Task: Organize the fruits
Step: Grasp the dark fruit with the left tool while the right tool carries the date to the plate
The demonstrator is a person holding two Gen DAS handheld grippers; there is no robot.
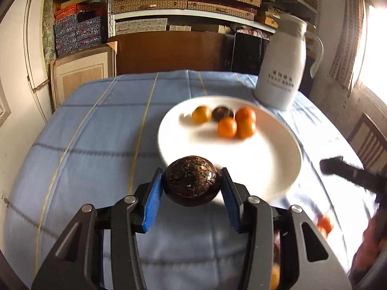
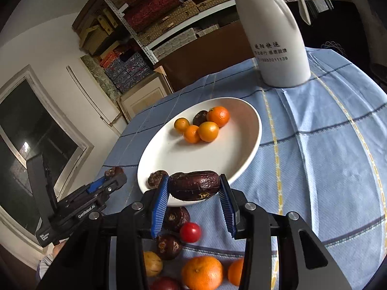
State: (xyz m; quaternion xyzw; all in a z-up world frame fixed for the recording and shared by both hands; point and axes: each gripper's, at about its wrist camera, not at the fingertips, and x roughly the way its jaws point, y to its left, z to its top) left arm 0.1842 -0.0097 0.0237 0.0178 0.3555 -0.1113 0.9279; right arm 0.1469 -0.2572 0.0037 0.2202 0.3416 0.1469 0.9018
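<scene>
fruits: both your grippers are in the carry step. left gripper [image 1: 191, 184] clamps a dark round fruit [image 1: 191, 183], right gripper [image 2: 193, 188] a dark oblong fruit [image 2: 194, 184], both over the plate [image 2: 241, 149] rim. next, release inside beside the oranges [image 2: 208, 130].

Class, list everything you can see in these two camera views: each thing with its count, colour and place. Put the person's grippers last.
Plate: one, white, on the tablecloth.
Orange fruits: four, on the plate's far side.
Dark fruit: one, brown, among those.
Loose fruits: several, orange, red, dark and yellow, on the cloth before the plate.
Jug: one, white, beyond the plate.
Tablecloth: one, blue check.
Boxes: many, on shelves behind.
Left gripper: holds a round dark fruit.
Right gripper: holds a long dark fruit.
</scene>
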